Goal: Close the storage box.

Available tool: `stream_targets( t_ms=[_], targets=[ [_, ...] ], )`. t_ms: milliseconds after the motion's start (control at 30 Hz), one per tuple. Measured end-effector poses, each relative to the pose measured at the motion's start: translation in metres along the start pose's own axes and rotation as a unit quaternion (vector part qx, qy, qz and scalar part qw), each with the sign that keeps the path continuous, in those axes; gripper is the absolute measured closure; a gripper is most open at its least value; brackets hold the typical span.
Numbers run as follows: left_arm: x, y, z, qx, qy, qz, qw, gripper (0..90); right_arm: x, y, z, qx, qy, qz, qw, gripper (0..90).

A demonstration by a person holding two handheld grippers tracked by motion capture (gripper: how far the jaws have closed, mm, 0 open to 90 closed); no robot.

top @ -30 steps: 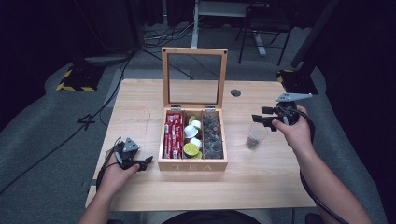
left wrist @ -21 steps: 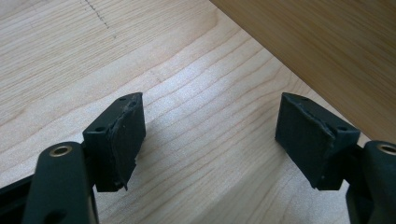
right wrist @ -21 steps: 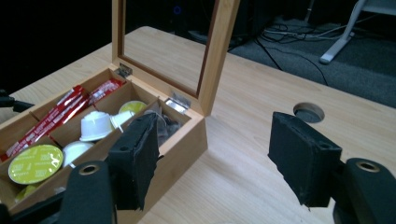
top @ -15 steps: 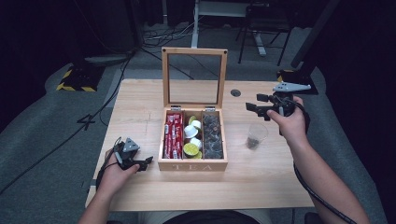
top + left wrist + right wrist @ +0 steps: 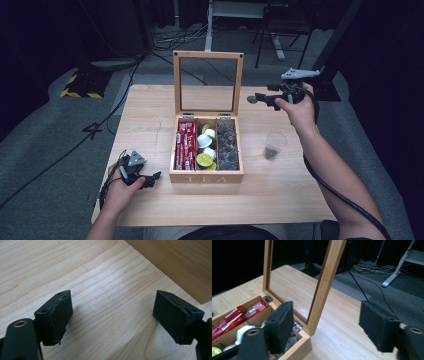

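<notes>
My right tongs point(image 5: 255, 97) are open and hold nothing, and their jaws have just been opening. The lid point(image 5: 239, 80) of the tea box point(image 5: 206, 177) stands straight up just in front of them, not touching. In the right gripper view its wooden edge point(image 5: 325, 287) sits between the two jaws, closer to one than the other. I think the job is to grab that edge and shut the box. If I bump the lid before I squeeze, it can swing down fast and bang (it has a glass pane, so that is bad). If I pinch only the corner, it can slip out and drop the same way. A push can also slide the whole box on the table point(image 5: 150, 115), because nothing holds it. My left tongs point(image 5: 151, 180) rest low on the wood, open and empty, their jaws just opened wider, with the box wall just beside them. The little cup point(image 5: 274, 145) stands behind the right tongs, near my arm, and the cable could knock it over.
</notes>
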State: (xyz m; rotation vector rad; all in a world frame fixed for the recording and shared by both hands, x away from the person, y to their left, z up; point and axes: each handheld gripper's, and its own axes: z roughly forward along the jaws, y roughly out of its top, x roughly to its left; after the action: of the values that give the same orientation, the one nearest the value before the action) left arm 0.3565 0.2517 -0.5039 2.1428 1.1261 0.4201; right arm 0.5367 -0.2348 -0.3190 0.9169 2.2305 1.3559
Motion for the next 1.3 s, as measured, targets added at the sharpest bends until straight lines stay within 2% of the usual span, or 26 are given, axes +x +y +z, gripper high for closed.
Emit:
stream_targets(
  t_ms=[233, 400, 633, 767, 833, 1067, 1233, 1300],
  targets=[
    [0.000, 0.000, 0.000, -0.001, 0.001, -0.001, 1.0000, 16.7, -0.009, 0.023, 0.026, -0.019, 0.005, -0.007, 0.9998, 38.2],
    [0.000, 0.000, 0.000, -0.002, 0.001, -0.001, 1.0000, 16.7, -0.016, 0.038, 0.044, -0.042, 0.018, 0.009, 0.9989, 38.6],
    [-0.001, 0.000, 0.000, -0.001, 0.001, -0.001, 1.0000, 16.6, -0.021, 0.058, 0.063, -0.043, 0.011, -0.007, 0.9990, 39.6],
    [0.000, 0.000, 0.000, -0.001, 0.000, -0.001, 1.0000, 16.6, -0.025, 0.062, 0.074, -0.050, 0.022, 0.008, 0.9985, 41.2],
    [0.000, 0.000, 0.000, -0.001, 0.000, -0.001, 1.0000, 16.5, -0.028, 0.064, 0.080, -0.055, 0.020, 0.016, 0.9982, 42.6],
    [0.000, 0.000, 0.000, -0.001, 0.000, -0.002, 1.0000, 16.5, -0.031, 0.067, 0.094, -0.043, 0.006, 0.013, 0.9990, 47.0],
    [0.000, 0.000, 0.000, 0.001, 0.000, -0.001, 1.0000, 16.5, -0.030, 0.069, 0.097, -0.043, 0.013, 0.013, 0.9989, 53.5],
    [0.000, 0.000, 0.000, -0.001, 0.001, -0.001, 1.0000, 16.5, -0.028, 0.069, 0.097, -0.041, 0.015, 0.011, 0.9990, 59.1]
  ],
)
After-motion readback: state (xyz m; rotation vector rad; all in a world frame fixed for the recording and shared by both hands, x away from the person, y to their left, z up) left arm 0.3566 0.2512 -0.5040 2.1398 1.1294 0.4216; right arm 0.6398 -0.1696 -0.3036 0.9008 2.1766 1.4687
